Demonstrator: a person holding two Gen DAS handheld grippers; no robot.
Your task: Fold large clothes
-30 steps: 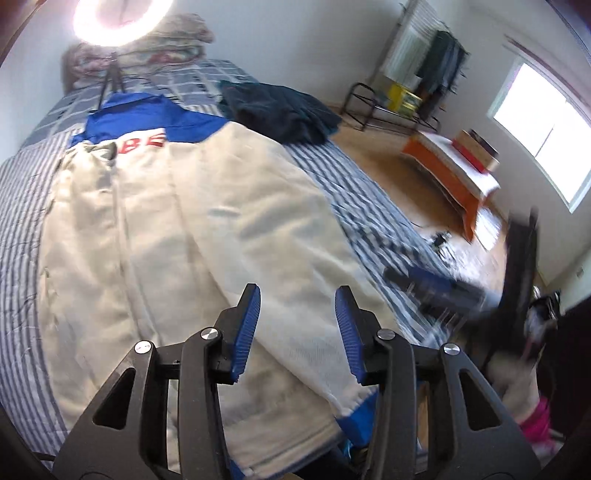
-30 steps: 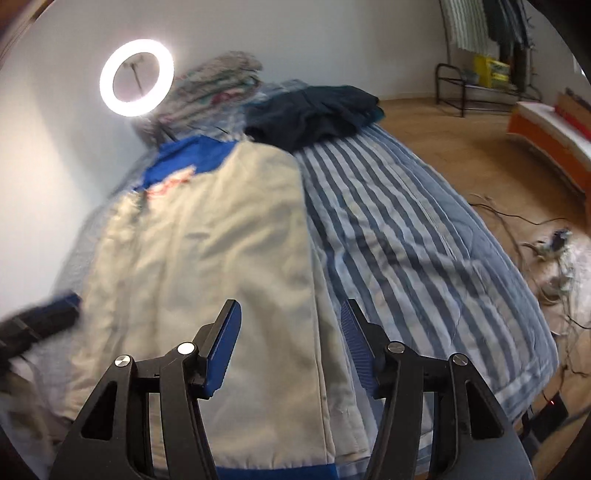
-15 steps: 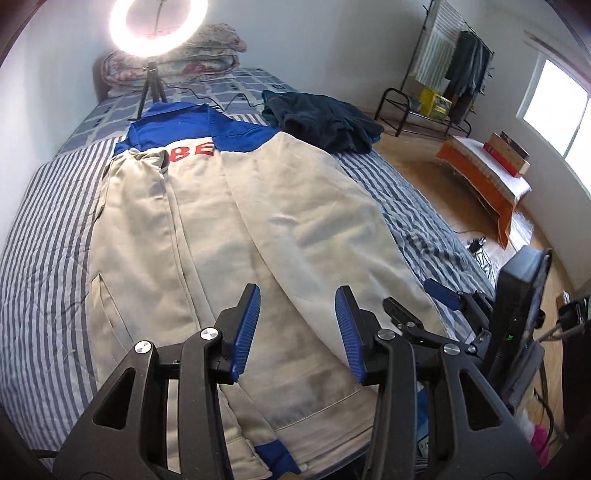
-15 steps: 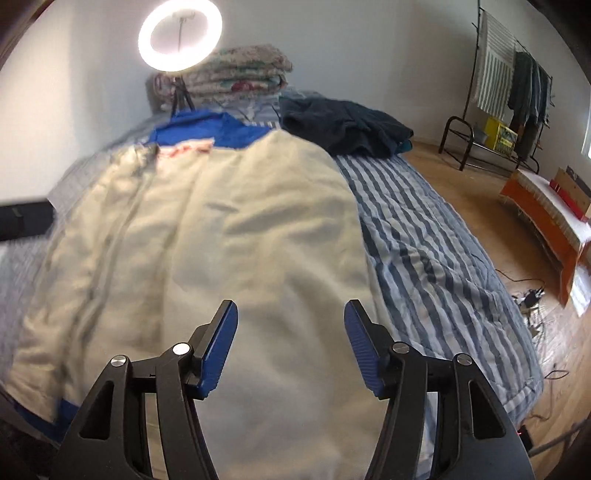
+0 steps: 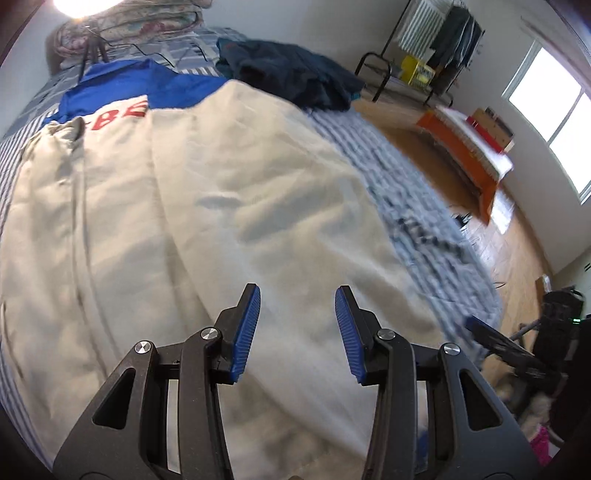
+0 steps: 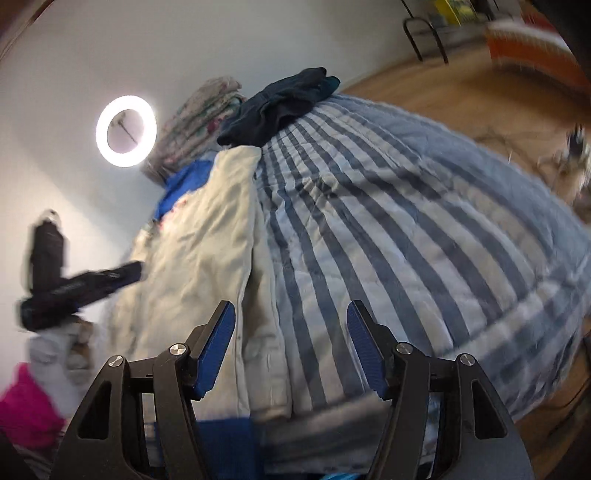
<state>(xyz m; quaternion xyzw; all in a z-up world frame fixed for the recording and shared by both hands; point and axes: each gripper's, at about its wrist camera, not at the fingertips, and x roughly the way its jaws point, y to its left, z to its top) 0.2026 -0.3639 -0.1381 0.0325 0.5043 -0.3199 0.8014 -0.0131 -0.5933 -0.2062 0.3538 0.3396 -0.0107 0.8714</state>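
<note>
A large cream jacket (image 5: 192, 221) with a blue yoke and red letters lies flat on the striped bed (image 5: 417, 218), its hem toward me. My left gripper (image 5: 297, 291) hovers open above the jacket's lower part, nothing between its blue pads. In the right wrist view the jacket (image 6: 207, 243) runs along the left, its right edge beside the striped bedcover (image 6: 406, 229). My right gripper (image 6: 290, 306) stands over that edge near the hem, its jaws opening and holding nothing. The left gripper's dark body (image 6: 81, 291) shows blurred at the left.
A dark blue garment (image 5: 295, 77) lies heaped at the bed's far right corner. Folded quilts (image 5: 129, 26) and a ring light (image 6: 125, 129) stand at the head. To the right are wooden floor, an orange bench (image 5: 469, 147) and a clothes rack (image 5: 436, 48).
Both grippers have sunk closer to the jacket's hem. The right one has swung right and rolled, now over the jacket's right edge, and its jaws stand wider.
</note>
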